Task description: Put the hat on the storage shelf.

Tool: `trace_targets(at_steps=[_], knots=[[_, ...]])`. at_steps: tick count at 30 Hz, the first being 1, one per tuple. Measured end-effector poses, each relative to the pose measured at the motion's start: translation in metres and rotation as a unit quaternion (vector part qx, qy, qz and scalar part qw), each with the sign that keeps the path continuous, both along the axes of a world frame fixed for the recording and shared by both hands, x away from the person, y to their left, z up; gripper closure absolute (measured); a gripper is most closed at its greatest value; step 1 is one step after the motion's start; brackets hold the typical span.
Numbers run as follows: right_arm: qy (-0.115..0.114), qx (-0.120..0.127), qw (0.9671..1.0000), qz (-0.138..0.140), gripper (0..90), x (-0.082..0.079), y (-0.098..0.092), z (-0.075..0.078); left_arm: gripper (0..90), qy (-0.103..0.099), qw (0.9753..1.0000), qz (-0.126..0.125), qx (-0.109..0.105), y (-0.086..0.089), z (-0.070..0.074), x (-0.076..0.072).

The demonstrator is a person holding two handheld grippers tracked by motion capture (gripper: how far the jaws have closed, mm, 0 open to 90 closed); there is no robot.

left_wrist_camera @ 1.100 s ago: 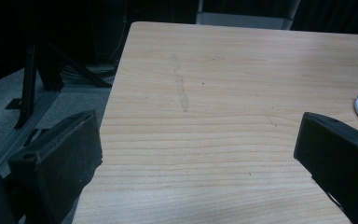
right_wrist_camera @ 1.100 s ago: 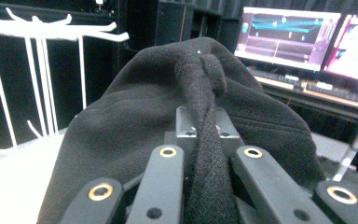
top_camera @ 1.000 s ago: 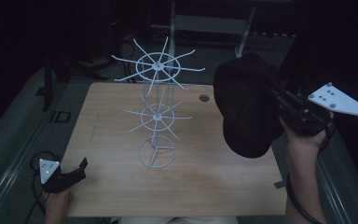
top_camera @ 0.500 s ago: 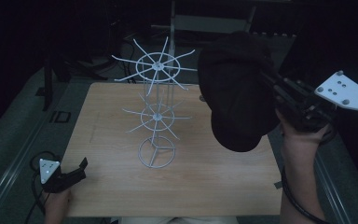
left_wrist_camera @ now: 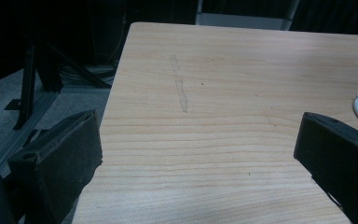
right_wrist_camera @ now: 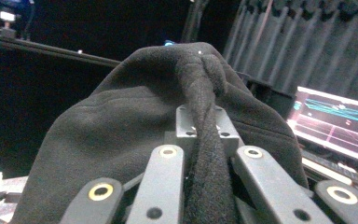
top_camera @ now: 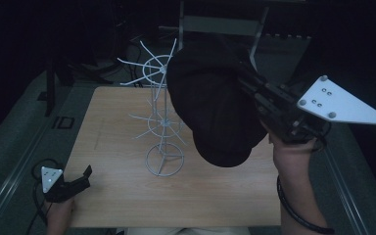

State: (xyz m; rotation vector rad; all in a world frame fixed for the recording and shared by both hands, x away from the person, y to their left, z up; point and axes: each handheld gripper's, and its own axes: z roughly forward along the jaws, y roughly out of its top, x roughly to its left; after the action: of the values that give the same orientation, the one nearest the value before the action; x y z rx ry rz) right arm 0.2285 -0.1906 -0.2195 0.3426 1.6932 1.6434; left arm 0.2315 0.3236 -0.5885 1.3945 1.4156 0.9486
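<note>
Black fleece is pinched tight between my right gripper point(top_camera: 247, 83) jaws: the hat point(top_camera: 210, 105) hangs in the air beside the white wire rack point(top_camera: 162, 120). I'd lower its opening squarely over a top prong, though depth here is probably deceptive. Left gripper point(top_camera: 81, 177) rests wide open, holding nothing.

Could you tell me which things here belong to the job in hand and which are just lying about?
In the job: black fleece hat, clamped in the right gripper; white wire rack.
Lying about: left gripper, open and idle on the wooden table; monitor.
</note>
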Motion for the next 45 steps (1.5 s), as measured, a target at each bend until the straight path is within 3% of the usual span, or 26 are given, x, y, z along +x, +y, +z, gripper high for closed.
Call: trace_targets(at_steps=[5, 7, 18, 27, 37, 45], knots=[[-0.002, -0.020, 0.9996, 0.022, 85.3, 0.001, 0.014, -0.002, 1.4, 0.000, 1.0000, -0.001, -0.001, 0.000, 0.000, 0.000], [0.010, -0.038, 0.9987, 0.031, 85.2, 0.007, 0.021, -0.009, 1.4, 0.000, 1.0000, -0.001, -0.002, 0.000, 0.000, 0.000], [0.047, -0.062, 0.9953, 0.059, 84.9, 0.019, 0.029, -0.033, 1.4, 0.001, 1.0000, 0.000, -0.002, 0.000, 0.000, 0.000], [0.081, -0.057, 0.9923, 0.076, 83.1, 0.026, 0.025, -0.057, 1.5, 0.001, 1.0000, 0.000, -0.002, 0.001, 0.000, 0.000], [0.101, -0.060, 0.9906, 0.070, 75.6, 0.028, 0.019, -0.077, 1.4, 0.002, 1.0000, 0.000, -0.001, 0.000, 0.000, 0.000], [0.124, -0.057, 0.9881, 0.071, 76.6, 0.032, 0.017, -0.097, 1.4, 0.002, 1.0000, 0.000, -0.002, 0.001, 0.000, 0.000]])
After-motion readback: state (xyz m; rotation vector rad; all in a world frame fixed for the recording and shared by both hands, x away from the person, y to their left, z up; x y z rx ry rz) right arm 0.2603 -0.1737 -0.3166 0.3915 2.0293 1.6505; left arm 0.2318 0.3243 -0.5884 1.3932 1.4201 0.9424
